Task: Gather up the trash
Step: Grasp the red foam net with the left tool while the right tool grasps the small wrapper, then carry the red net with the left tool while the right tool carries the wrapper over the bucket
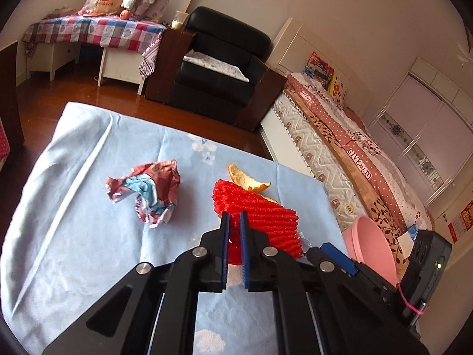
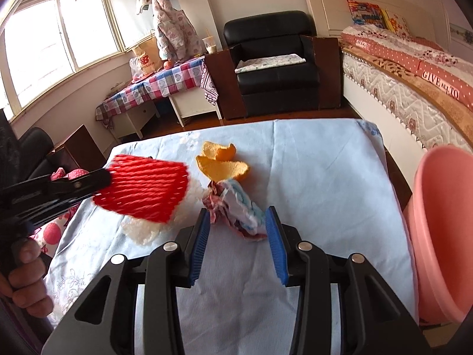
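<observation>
The pink basin (image 2: 443, 230) stands well off to the right of both jaw pairs. The left gripper (image 1: 233, 222) is clenched on the red foam net's (image 1: 263, 216) near edge. The right gripper (image 2: 239, 222), jaws released, straddles the crumpled wrapper (image 2: 236, 207).

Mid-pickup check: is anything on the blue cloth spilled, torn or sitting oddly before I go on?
Nothing spilled. The litter is as expected: a crumpled wrapper between the right gripper's open jaws, orange peel behind it, a white foam net under the red foam net, which the left gripper has clamped. The pink bin leans tilted at the table's edge.
</observation>
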Action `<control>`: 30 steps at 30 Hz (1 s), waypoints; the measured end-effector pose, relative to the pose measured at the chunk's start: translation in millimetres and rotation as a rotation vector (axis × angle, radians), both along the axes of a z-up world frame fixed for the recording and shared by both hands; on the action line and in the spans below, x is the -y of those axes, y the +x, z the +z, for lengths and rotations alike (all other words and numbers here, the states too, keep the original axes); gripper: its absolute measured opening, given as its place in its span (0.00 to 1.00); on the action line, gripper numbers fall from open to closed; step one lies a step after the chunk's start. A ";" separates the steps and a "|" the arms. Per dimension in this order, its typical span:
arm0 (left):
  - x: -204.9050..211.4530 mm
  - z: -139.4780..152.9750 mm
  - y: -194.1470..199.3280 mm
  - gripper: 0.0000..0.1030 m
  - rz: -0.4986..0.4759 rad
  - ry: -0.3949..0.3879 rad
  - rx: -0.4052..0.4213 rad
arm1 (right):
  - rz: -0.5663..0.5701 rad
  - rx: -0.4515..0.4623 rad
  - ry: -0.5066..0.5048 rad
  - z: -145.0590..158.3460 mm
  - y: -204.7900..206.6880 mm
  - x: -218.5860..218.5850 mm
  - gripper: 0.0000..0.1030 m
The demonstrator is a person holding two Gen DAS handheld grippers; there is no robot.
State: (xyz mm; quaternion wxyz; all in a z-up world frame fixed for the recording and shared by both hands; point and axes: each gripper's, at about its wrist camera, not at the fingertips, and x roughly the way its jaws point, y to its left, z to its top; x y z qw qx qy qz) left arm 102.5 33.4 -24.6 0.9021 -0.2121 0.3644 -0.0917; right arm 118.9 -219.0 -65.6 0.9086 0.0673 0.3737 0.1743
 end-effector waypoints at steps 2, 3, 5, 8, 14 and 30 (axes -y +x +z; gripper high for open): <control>-2.7 4.5 -5.0 0.06 0.006 0.010 0.011 | 0.001 0.008 -0.016 0.4 5.0 -2.1 0.39; -3.9 6.5 -7.3 0.06 0.010 0.012 0.013 | 0.002 0.008 -0.029 0.2 7.9 -3.3 0.39; -7.2 8.5 -11.9 0.06 0.015 0.011 0.015 | 0.007 -0.012 -0.049 -5.4 14.4 -6.0 0.39; -9.5 11.5 -16.6 0.06 0.021 0.006 0.012 | 0.018 -0.065 -0.051 -15.5 21.7 -6.8 0.39; -8.5 12.6 -26.8 0.06 0.032 0.011 0.009 | 0.007 -0.095 -0.010 -21.5 18.3 2.5 0.18; 8.9 28.9 -53.7 0.06 0.030 0.048 0.037 | 0.006 0.010 0.005 15.7 -35.8 17.2 0.05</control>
